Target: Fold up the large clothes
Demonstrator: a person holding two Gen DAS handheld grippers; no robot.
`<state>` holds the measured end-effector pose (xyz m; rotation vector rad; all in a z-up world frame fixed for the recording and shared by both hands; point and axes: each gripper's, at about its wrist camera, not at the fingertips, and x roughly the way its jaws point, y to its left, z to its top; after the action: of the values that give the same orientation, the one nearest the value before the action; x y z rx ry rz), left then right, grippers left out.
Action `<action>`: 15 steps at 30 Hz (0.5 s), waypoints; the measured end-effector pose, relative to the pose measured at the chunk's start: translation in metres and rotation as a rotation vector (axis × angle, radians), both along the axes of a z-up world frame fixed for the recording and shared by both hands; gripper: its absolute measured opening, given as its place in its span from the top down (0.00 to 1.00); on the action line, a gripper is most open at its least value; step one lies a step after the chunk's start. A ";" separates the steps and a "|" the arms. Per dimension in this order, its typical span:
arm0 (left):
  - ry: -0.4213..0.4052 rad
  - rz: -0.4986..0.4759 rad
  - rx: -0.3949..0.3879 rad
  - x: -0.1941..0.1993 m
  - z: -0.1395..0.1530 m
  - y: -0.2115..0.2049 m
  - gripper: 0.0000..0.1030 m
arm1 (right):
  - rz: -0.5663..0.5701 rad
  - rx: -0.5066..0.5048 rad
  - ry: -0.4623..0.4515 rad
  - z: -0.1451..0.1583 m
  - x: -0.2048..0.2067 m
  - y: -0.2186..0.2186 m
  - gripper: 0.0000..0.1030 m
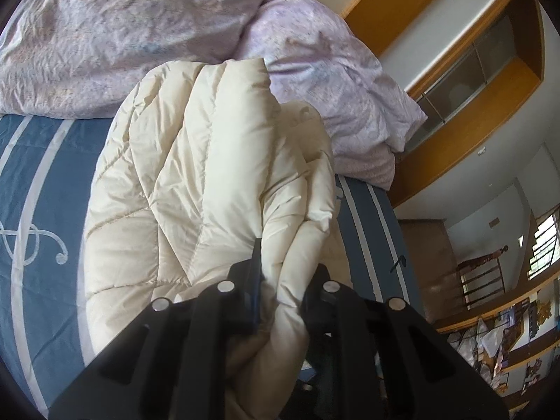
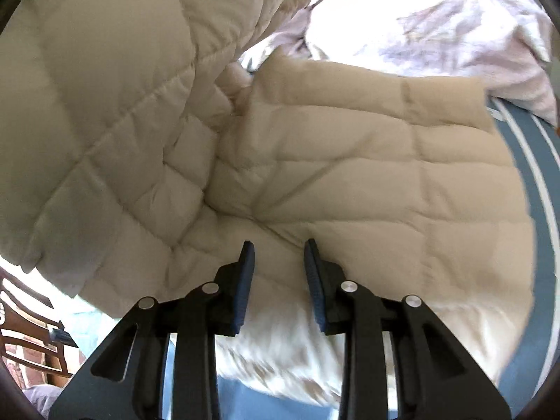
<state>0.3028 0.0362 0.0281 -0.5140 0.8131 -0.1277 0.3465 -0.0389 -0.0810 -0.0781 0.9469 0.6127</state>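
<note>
Now a bunched fold of the coat (image 1: 196, 189) (cream, quilted) is clamped by the left gripper (image 1: 285, 273); the right gripper (image 2: 278, 255) is held parted and empty above it, on the bed (image 1: 42, 210).

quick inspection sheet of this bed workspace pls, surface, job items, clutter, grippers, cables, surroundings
surface: blue bedsheet with white stripes and swirl pattern, covering the bed.
job's things: cream quilted puffy coat, part flat on the sheet, part lifted and bunched.
clutter: crumpled lilac floral duvet heaped at the far side.
grippers: left gripper shut on a bunched fold of the coat; right gripper open above the coat, nothing between its pads.
cables: nothing seen.
surroundings: orange-brown wooden wall shelving, dark wooden chair, window with bars.
</note>
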 end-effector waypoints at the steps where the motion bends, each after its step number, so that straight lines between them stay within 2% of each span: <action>1: 0.005 -0.004 0.007 0.002 -0.001 -0.005 0.84 | -0.009 -0.003 -0.005 0.001 -0.003 -0.008 0.70; 9: 0.039 -0.053 0.050 0.013 -0.013 -0.047 0.84 | -0.101 -0.029 -0.013 0.007 -0.022 -0.067 0.70; 15: 0.075 -0.080 0.060 0.022 -0.027 -0.073 0.84 | -0.134 -0.038 0.005 0.001 -0.019 -0.082 0.70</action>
<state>0.3247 -0.0371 0.0014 -0.4320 0.9083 -0.1577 0.3278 -0.1209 -0.0804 -0.0468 0.9610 0.4717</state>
